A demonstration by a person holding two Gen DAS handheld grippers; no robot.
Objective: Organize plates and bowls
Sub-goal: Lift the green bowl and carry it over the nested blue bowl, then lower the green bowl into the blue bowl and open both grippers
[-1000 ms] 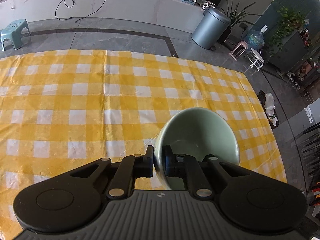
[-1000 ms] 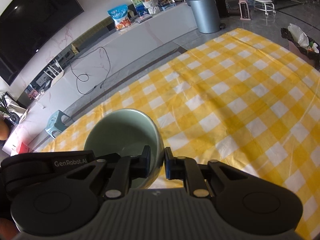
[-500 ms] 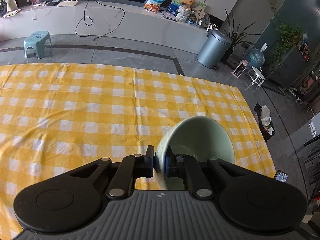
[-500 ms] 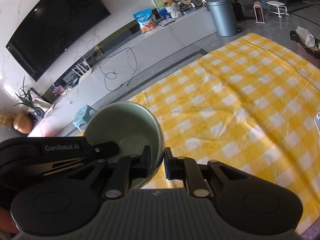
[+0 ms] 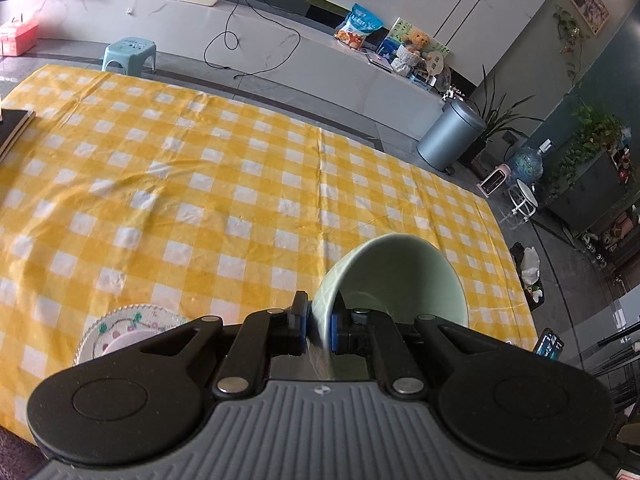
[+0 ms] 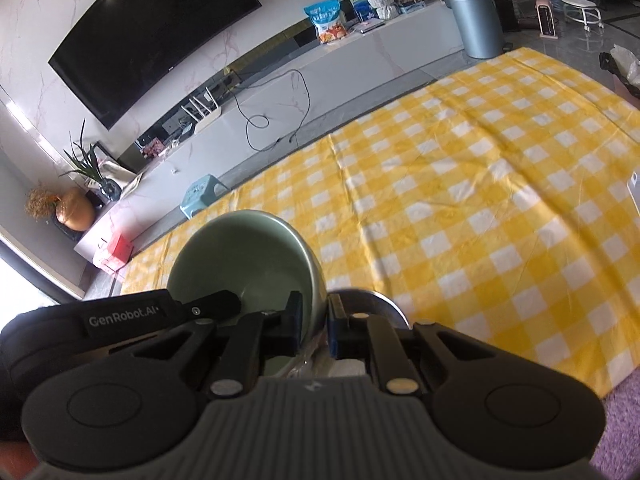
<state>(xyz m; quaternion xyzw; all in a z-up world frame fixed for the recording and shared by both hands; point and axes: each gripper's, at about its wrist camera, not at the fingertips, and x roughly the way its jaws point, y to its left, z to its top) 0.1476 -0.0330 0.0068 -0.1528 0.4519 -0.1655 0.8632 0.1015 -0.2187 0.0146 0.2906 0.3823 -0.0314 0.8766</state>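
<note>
- As seen from the left wrist, the left claw (image 5: 319, 326) is clamped on the near rim of a pale green bowl (image 5: 394, 276), one pad outside the wall and one inside.
- The bowl is carried clear of the yellow checked worktop (image 5: 224, 200), above its near right part.
- It is tipped, its mouth turned up and toward the camera's left; being round, it has no long axis, and its centre line leans accordingly.
- A floral-rimmed plate (image 5: 132, 326) is noted low on the left, partly hidden by the claw body; it lies on the worktop just beside the claw.
- From the right wrist, the right claw (image 6: 314, 322) is closed on the opposite rim of the same bowl (image 6: 244, 256), so the bowl is pinched from two sides.
- The left claw's body, marked with a brand name, is seen reaching in from the left edge.
- A grey metal rim (image 6: 380, 300) is glimpsed just beyond the right pad; whether it is a dish cannot be told.
- Judgement: the step in hand appears to be carrying the bowl to its stacking place.
- It would be done well if both claws are moved together at one pace, the rim levelled before lowering, and neither grip eased until the base is seated.
</note>
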